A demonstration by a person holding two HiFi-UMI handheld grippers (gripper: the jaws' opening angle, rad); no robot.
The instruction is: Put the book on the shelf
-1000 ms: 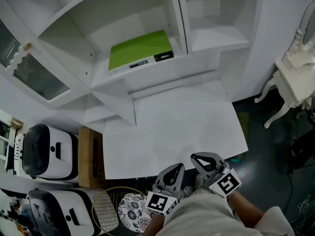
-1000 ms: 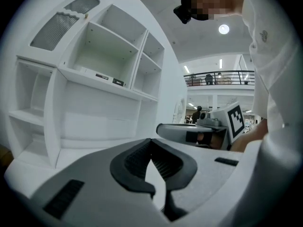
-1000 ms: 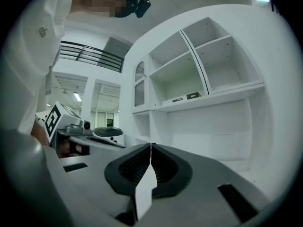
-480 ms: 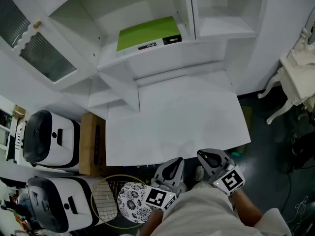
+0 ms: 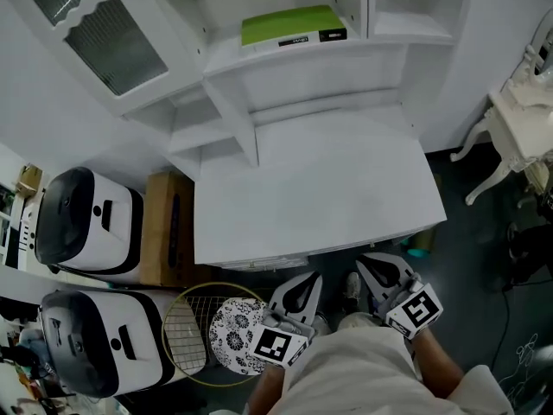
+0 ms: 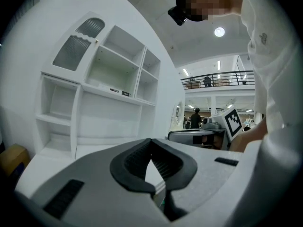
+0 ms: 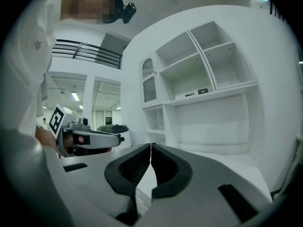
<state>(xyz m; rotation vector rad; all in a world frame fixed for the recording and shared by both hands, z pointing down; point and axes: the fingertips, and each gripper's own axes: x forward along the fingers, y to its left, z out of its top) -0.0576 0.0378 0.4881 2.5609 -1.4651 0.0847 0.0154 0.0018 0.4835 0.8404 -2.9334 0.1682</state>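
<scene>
We found the book [image 5: 289,24] already lying flat on the shelf [image 5: 302,57] of the white cabinet [image 5: 173,76], green cover up. Its labelled spine faced out towards us along the shelf's front edge. Its long axis ran side to side, parallel to that edge, not pointing into the shelf.

Both tools hung low against our body, on the near side of the white desk [image 5: 311,188]. The left gripper [image 5: 304,285] was clenched with its tips touching, and nothing sat between its jaws. The right gripper [image 5: 373,268] was clenched too and just as empty.

From either gripper the book lay straight ahead and higher, beyond the whole depth of the desk and well apart from both. We judged the left gripper a little more in line with the book and the right one set off to its side, though the difference in reach looked slight.

To our eye the placing was done. Any further touch would have to meet the spine edge first.
</scene>
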